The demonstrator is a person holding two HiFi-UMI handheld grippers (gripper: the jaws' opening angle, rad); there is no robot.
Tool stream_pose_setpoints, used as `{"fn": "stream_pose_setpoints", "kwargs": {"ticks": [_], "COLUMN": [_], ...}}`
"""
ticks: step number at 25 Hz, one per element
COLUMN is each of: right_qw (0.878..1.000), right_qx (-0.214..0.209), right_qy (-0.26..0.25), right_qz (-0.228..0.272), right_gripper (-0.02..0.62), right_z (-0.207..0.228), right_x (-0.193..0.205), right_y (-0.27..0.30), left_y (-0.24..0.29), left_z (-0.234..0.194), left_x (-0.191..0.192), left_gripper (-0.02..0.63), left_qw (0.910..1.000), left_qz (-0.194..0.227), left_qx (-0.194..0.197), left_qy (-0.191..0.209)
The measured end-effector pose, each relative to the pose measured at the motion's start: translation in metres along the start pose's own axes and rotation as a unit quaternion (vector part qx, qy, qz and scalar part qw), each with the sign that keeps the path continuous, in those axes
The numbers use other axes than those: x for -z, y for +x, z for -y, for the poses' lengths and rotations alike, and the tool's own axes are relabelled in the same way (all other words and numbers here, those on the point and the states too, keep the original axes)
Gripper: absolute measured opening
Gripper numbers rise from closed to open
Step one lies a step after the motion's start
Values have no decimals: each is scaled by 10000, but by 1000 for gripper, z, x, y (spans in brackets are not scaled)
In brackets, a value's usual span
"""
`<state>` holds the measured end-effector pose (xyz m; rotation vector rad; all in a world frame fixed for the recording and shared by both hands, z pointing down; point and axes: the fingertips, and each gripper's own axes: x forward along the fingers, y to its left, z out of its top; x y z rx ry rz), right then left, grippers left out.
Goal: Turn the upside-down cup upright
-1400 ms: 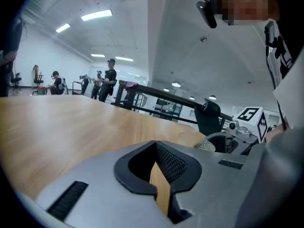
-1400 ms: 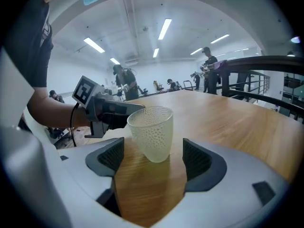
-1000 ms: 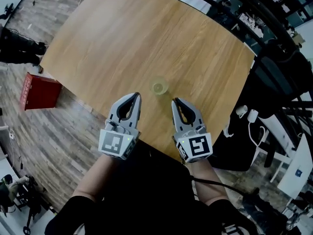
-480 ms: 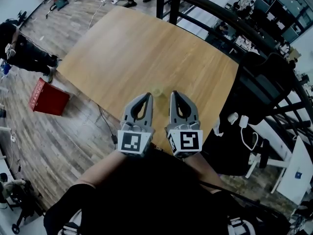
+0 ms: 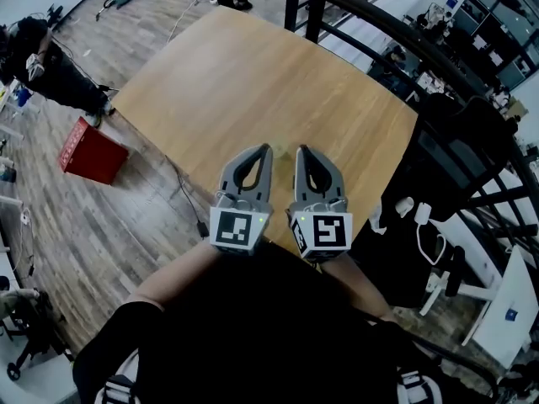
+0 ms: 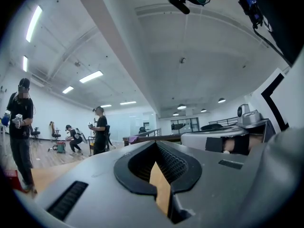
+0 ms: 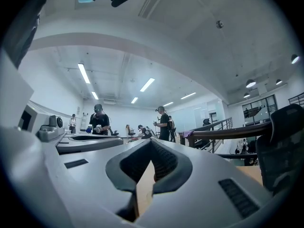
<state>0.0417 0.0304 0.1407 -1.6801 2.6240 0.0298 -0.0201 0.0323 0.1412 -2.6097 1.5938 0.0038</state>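
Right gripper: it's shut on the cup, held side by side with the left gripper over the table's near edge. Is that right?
Not quite. The right gripper is shut, but it holds nothing: the right gripper view shows only the wooden table through the gap behind its closed jaws. The rest stands: it is side by side with the left gripper over the table's near edge.

Left tongs (image 5: 266, 150) and right tongs (image 5: 299, 151) make two; one table (image 5: 253, 74), one red box (image 5: 91, 151).
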Motion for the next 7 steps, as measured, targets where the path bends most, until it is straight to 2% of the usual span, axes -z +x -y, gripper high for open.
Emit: {"fn": "stream_pose_setpoints", "kwargs": {"ticks": [7], "right_qw": [10000], "right_qx": [-93], "right_qy": [-1], "right_qz": [3], "right_gripper": [12], "right_z": [-6], "right_x": [1], "right_y": [0], "left_y": [-5], "left_z": [2], "left_x": [1], "left_gripper": [8], "left_qw": [9999], "left_qz": [1], "left_qx": [-93], "left_qy": [-83]}}
